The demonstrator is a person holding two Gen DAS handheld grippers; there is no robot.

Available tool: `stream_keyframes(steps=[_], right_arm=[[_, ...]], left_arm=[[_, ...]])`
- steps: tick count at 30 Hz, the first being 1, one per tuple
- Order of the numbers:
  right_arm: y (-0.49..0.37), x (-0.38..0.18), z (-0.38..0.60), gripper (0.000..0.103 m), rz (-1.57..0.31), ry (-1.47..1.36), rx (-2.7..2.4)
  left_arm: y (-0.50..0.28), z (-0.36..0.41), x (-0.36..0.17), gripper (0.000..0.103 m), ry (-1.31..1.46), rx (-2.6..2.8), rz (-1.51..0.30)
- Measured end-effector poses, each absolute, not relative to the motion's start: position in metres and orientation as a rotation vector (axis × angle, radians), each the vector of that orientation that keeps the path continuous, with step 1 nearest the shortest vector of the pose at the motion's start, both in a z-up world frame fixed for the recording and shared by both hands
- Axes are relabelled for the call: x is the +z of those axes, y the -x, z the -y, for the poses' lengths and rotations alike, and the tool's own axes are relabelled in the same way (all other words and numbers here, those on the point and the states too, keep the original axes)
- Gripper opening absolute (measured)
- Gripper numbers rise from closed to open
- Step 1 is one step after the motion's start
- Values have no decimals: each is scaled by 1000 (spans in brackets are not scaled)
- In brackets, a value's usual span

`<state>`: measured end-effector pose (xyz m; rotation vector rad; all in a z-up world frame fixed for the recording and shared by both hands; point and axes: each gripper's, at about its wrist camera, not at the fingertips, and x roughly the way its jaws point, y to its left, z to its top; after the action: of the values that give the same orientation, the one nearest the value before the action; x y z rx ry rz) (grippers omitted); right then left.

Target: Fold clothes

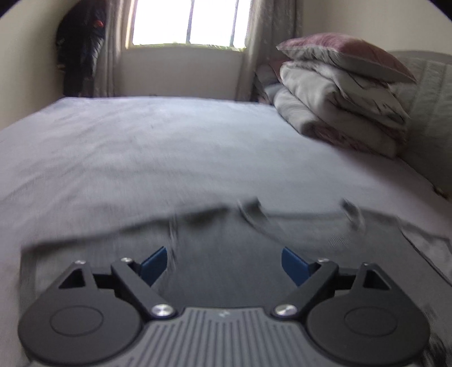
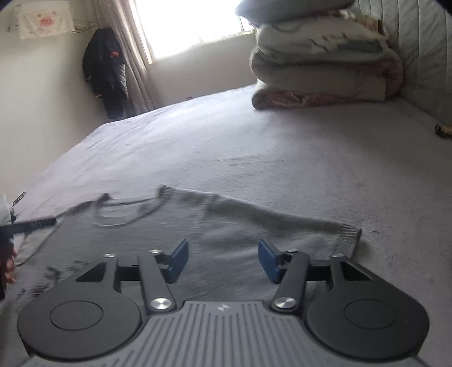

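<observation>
Motion blur is smearing the grey garment (image 1: 254,234), so its neckline and straps are reading unclear in both views; the left gripper's body (image 1: 223,333) is covering its near part, and a hand (image 2: 7,265) is being cut off by the right view's left edge

The left gripper (image 1: 224,264) fills the bottom of the frame, its blue pads (image 1: 154,265) spread wide with nothing between them, over a dark grey garment (image 1: 226,234) lying flat and blurred on the bed (image 1: 141,146). Folded bedding (image 1: 339,93) is stacked at upper right, and a window (image 1: 189,21) shows at top centre.
</observation>
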<state>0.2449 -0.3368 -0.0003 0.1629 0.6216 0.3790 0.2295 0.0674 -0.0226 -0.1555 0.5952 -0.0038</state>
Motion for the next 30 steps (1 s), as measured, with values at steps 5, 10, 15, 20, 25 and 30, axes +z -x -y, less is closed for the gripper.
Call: stream_keyframes(steps=[5,10,15,20,25,30], right_arm=[[-204,-7,300,72,-674,-254,379],[-154,-36,256,73,-746,-66,343],[-98,-40,240,73,-712,91,350],[-61,-41,253,74,-715,99,351],[-23,-45,267,75,-684,114,347],[13,-47,283,75,-649,119,356]], left_arm=[[-178,-57,-26,90,190,-62,-635],[-121,-53,-38,90,195,-104,-634],[-63,-50,-51,92,201,-145,-633],[-15,-61,-55,95,225,-165,-621],[25,-72,-61,95,209,-186,-603],[57,-74,-61,95,142,-209,-625]])
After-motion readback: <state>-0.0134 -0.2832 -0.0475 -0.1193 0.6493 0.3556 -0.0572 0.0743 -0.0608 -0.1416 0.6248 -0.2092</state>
